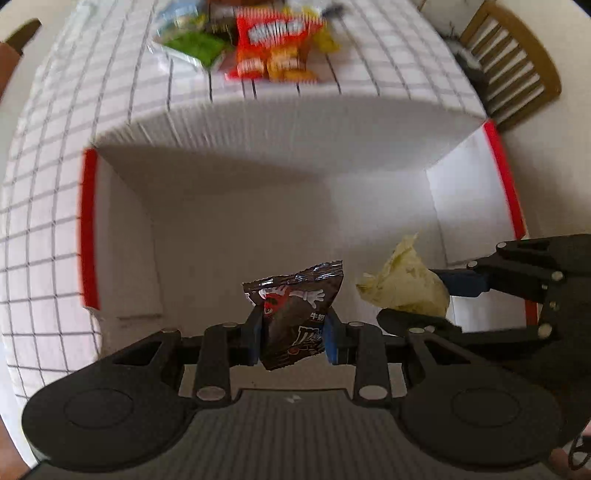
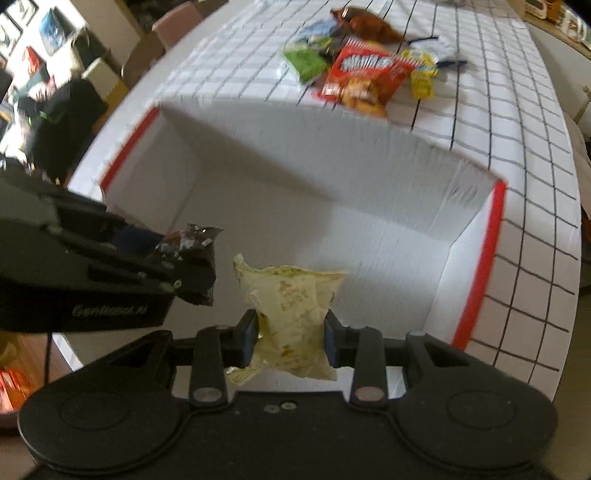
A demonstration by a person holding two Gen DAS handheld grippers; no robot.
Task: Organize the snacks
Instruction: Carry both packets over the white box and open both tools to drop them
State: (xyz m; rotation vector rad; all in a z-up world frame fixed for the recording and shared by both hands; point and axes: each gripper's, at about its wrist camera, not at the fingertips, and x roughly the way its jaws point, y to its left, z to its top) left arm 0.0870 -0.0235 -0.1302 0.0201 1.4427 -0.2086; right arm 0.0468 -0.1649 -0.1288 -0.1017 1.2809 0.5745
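Note:
My left gripper (image 1: 293,332) is shut on a dark brown M&M's packet (image 1: 295,314) and holds it over the near edge of the open white box (image 1: 240,133) with red rims. My right gripper (image 2: 291,339) is shut on a pale yellow snack packet (image 2: 295,314), also over the box's near side. The right gripper (image 1: 417,301) shows at the right of the left wrist view with the yellow packet (image 1: 404,284). The left gripper (image 2: 188,269) with the brown packet (image 2: 195,240) shows at the left of the right wrist view.
A pile of snacks lies on the checked tablecloth (image 1: 55,129) beyond the box: a red Skittles bag (image 1: 273,44) (image 2: 365,74), a green packet (image 1: 195,46) (image 2: 306,62), yellow packets (image 2: 423,77), a brown bag (image 2: 365,24). A wooden chair (image 1: 517,66) stands at the right.

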